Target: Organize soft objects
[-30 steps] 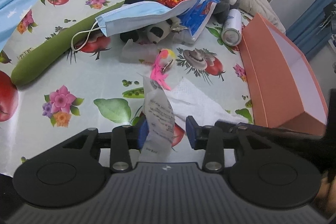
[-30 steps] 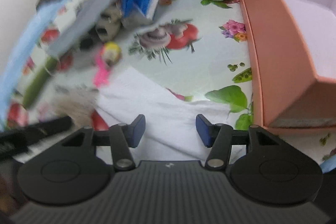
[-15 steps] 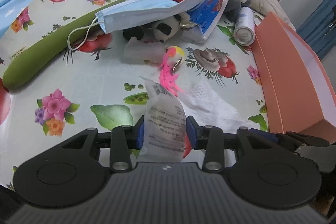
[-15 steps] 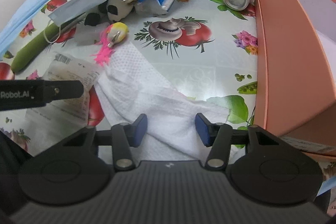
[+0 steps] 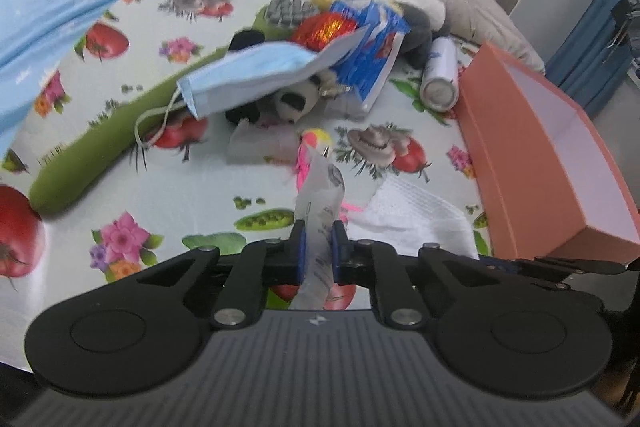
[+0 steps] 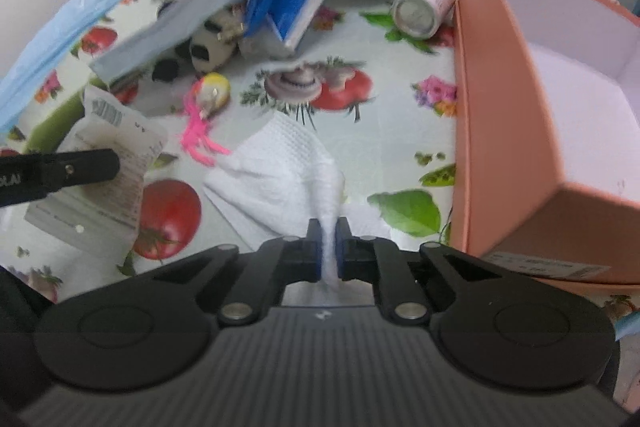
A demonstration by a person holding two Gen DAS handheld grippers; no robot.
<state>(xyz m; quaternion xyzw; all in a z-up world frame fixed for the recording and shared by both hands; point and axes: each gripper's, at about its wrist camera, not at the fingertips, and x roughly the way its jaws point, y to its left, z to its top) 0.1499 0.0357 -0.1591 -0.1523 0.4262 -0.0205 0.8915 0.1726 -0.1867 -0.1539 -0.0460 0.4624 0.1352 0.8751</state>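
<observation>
Left hand-held gripper (image 5: 317, 251): jaws have just been closing, and now they are pinching the clear printed packet (image 5: 320, 203) at lower centre of the left view, where a moment ago it was standing loose between wide pads.
Right hand-held gripper (image 6: 328, 251): jaws have just been closing too, now pinching a bunched ridge of the white tissue (image 6: 280, 171) at lower centre of the right view; half a second back that sheet was lying flat between spread pads.
What it means: both pickups are looking secured at once, so I judge the grasp step done and the lift-and-carry coming next.
Packet position: standing up from the bed cover (image 5: 132, 163), its far end curling over the pink feather toy (image 5: 310, 151).
Tissue position: its free part lying on the cover just left of the orange box (image 6: 520, 131).
Box: sitting open along the right side of both views, with nothing showing in the part in view, the likely drop spot.
Pile waiting: blue mask (image 5: 256, 75), panda plush (image 5: 288, 103), green plush (image 5: 100, 139) and can (image 5: 438, 75) crowding the upper centre.
Writing: a barcode and small print on the packet in the right view, too fine to read; letters on the left gripper's arm at the left edge are cut off.
</observation>
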